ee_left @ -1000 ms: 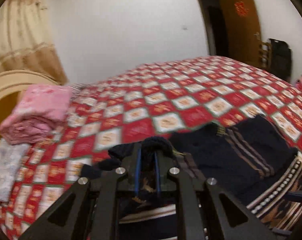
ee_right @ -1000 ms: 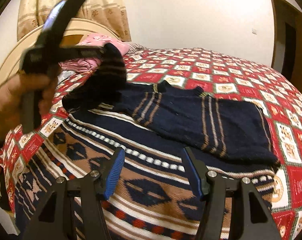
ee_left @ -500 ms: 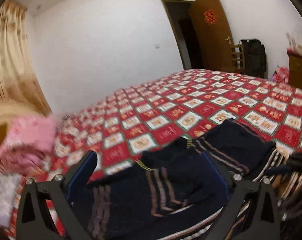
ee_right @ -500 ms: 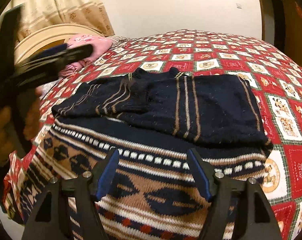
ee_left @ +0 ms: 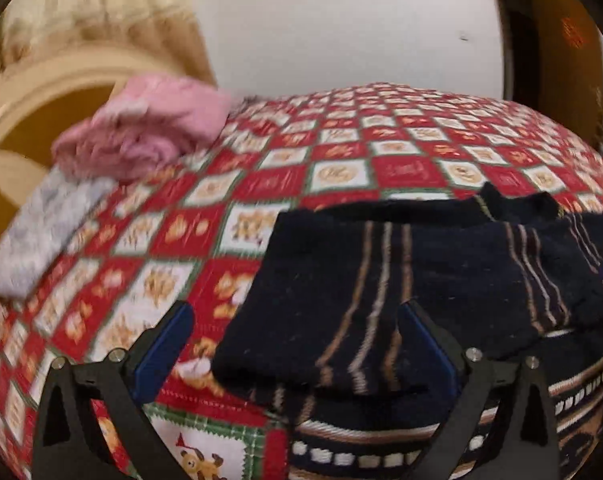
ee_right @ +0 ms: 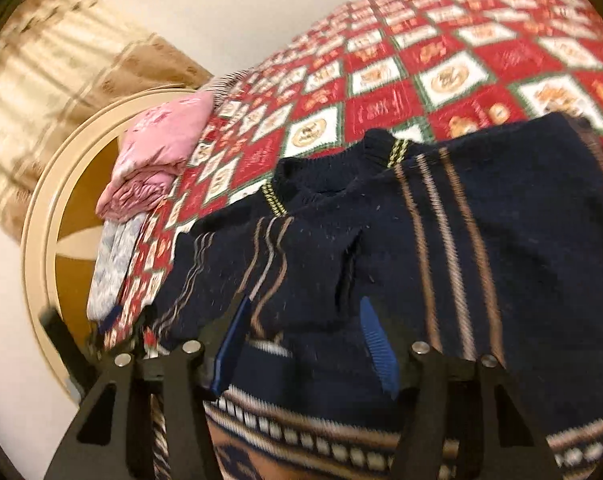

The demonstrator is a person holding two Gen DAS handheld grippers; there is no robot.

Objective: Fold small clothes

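Note:
A navy knit sweater [ee_left: 401,280] with tan stripes lies flat on the bed, one sleeve folded across its body [ee_right: 261,264]. In the left wrist view my left gripper [ee_left: 297,344] stands wide open over the sweater's near left edge, and its pads touch nothing. My right gripper [ee_right: 305,340] hovers low over the folded sleeve's end and the sweater's lower edge. Its jaws are closing. Navy knit shows between the blue pads [ee_right: 377,344], but they do not press on it.
Under the sweater lies a patterned knit [ee_right: 301,440] with navy, tan and white bands. A folded pink cloth [ee_left: 149,132] and a grey-white cloth [ee_left: 41,232] sit by the curved headboard [ee_left: 29,92]. The red checked bedspread [ee_left: 381,140] stretches beyond. A brown door [ee_left: 561,40] stands far right.
My left gripper was shut on the raised sleeve, then opened and let it go. The sleeve now lies across the body. The left gripper swung left and down. The right one rolled and narrowed.

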